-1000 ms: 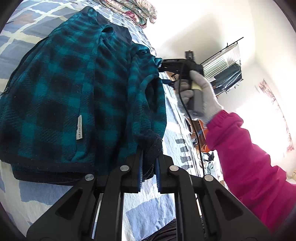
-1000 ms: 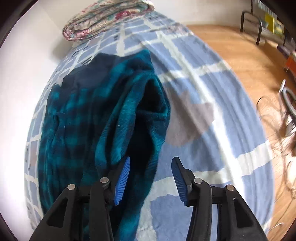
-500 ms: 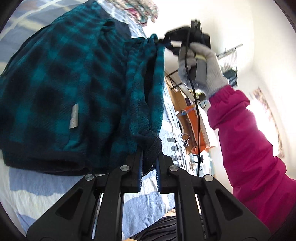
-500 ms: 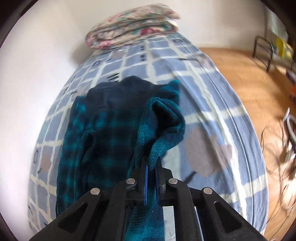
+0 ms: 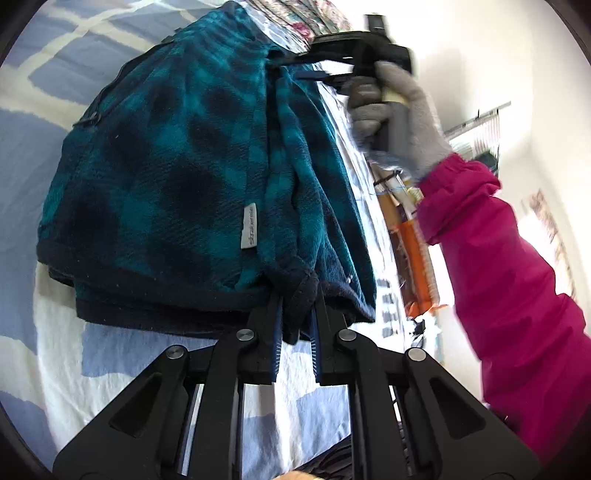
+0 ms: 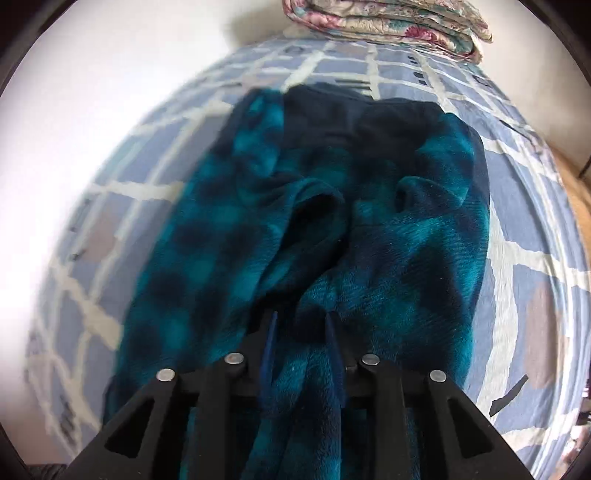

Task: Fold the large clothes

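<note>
Both grippers now carry one long edge of the teal plaid fleece jacket [image 5: 177,177] up off the checked bed [image 5: 55,369]. The right gripper [image 6: 301,332], spread apart and empty 1 second ago, is clamped on a fold near the collar; the left gripper [image 5: 297,317] keeps its fingers [image 5: 275,332] clenched on the dark hem. With the edge raised and stretched between them, the lengthwise fold appears underway. The left view alone shows the gloved right hand [image 5: 402,118], pink sleeve [image 5: 517,277] and grey label [image 5: 249,230]; the right view alone shows the folded floral quilt [image 6: 388,18] beyond the collar.
</note>
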Motion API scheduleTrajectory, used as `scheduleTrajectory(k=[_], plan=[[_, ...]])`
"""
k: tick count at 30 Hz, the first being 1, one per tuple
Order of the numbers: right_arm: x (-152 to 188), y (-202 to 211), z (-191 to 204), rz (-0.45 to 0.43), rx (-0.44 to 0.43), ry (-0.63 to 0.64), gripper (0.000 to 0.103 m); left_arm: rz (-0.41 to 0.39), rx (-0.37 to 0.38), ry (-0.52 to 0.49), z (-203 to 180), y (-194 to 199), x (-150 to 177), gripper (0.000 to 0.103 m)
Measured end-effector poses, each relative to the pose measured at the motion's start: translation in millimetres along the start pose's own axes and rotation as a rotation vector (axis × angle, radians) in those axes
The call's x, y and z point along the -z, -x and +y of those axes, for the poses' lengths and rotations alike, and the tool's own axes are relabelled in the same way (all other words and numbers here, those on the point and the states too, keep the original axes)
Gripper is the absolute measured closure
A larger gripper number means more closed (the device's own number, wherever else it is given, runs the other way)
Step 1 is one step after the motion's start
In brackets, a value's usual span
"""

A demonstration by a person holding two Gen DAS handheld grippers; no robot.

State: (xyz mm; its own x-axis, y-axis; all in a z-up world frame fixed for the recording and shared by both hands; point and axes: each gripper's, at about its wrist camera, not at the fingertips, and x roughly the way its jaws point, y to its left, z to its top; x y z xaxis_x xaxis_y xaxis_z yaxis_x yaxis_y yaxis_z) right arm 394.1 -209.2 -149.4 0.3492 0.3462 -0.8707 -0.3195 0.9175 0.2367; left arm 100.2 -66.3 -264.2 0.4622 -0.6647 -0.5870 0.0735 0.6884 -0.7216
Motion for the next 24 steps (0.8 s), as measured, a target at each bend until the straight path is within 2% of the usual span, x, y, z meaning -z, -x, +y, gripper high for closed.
scheduleTrajectory(k=[2, 5, 9, 11, 12, 13, 16, 18, 19, 22, 24], plan=[[6, 33, -22, -0.048, -0.050, -0.063, 0.072, 0.005, -0.010, -0.020, -4, 4, 1, 0.093], [25, 77, -45, -0.078, -0.026, -0.088, 0.071, 0.017, -0.021, -0.030, -15, 10, 7, 0.093], [64, 117, -57, -0.070, 0.000, -0.095, 0.071, 0.009, -0.022, -0.077, -21, 33, 12, 0.093], [86, 130, -58, -0.056, -0.009, -0.107, 0.071, -0.002, -0.026, -0.092, -28, 46, 11, 0.079], [100, 134, -56, -0.044, -0.007, -0.110, 0.071, -0.012, -0.023, -0.101, -31, 50, 8, 0.063], [112, 139, -56, -0.035, -0.006, -0.112, 0.071, -0.025, -0.026, -0.110, -34, 53, 4, 0.057], [163, 143, -43, 0.016, -0.019, -0.120, 0.070, -0.032, -0.025, -0.108, -39, 53, -11, 0.057], [199, 141, -34, 0.053, -0.036, -0.129, 0.070, -0.005, -0.019, -0.099, -42, 43, -23, 0.057], [215, 138, -30, 0.067, -0.042, -0.139, 0.067, 0.013, -0.019, -0.101, -43, 36, -27, 0.057], [254, 124, -26, 0.093, -0.034, -0.165, 0.061, 0.067, -0.052, -0.132, -50, 13, -33, 0.057], [271, 111, -27, 0.116, -0.074, -0.204, 0.060, 0.105, -0.095, -0.163, -54, -8, -35, 0.057]])
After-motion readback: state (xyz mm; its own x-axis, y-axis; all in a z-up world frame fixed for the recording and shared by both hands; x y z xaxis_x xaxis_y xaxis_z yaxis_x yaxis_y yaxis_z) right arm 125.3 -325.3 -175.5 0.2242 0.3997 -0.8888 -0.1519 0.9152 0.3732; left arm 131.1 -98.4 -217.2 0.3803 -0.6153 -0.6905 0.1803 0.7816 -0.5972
